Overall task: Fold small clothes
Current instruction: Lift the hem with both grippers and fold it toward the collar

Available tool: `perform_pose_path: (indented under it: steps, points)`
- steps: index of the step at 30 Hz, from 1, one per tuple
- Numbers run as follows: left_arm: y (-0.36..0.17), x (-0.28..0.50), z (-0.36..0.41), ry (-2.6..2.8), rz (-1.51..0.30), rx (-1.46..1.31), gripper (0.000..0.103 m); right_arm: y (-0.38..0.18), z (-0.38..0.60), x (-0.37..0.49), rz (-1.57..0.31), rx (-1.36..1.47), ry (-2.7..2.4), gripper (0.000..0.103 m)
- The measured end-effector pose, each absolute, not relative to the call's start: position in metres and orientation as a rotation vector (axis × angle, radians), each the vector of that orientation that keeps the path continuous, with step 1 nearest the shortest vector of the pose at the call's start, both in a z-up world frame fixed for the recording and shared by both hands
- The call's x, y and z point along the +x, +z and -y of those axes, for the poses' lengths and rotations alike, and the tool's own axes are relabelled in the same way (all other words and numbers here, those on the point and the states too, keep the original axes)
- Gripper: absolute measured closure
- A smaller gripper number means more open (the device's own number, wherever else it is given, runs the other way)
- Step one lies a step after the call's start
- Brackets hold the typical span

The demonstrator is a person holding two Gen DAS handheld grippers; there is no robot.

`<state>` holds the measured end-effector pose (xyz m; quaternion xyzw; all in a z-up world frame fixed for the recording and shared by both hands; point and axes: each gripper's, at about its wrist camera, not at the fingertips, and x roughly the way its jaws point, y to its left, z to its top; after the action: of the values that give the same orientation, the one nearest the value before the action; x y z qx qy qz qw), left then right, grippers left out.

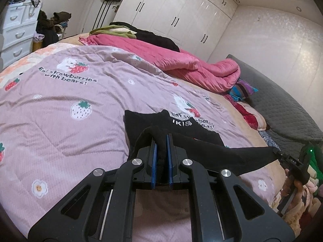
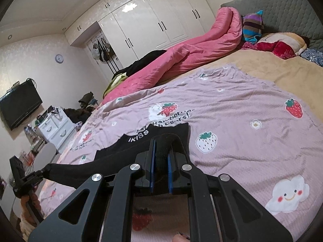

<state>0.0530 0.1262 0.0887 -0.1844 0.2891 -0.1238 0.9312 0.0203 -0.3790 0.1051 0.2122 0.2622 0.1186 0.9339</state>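
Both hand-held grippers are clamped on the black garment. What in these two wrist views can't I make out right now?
- Black garment: its type; both views show only a stretched edge and the print "IKISS".
- Its near hem: hidden behind the left hand-held gripper and the right hand-held gripper, each in its own view.
- Right hand-held gripper in the left view: partly cut off at the frame's edge.
- Wall clock: too small to read.

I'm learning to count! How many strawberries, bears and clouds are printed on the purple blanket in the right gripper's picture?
Strawberries alone: 5, like the red one
Bears hugging a strawberry: 1 clear
Clouds: 1
Total: 7
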Motion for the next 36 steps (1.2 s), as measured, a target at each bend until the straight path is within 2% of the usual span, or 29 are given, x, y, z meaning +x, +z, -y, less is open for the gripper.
perform_pose_path:
  steps: [20,36]
  points:
    - [0.086,0.128,-0.13,-0.191,-0.639,-0.35,0.1,0.109,0.371,0.103,-0.599,0.515,0.2,0.094]
    - [0.056,0.168,-0.13,-0.161,-0.686,-0.338,0.1,0.065,0.369,0.15,-0.66,0.515,0.142,0.094]
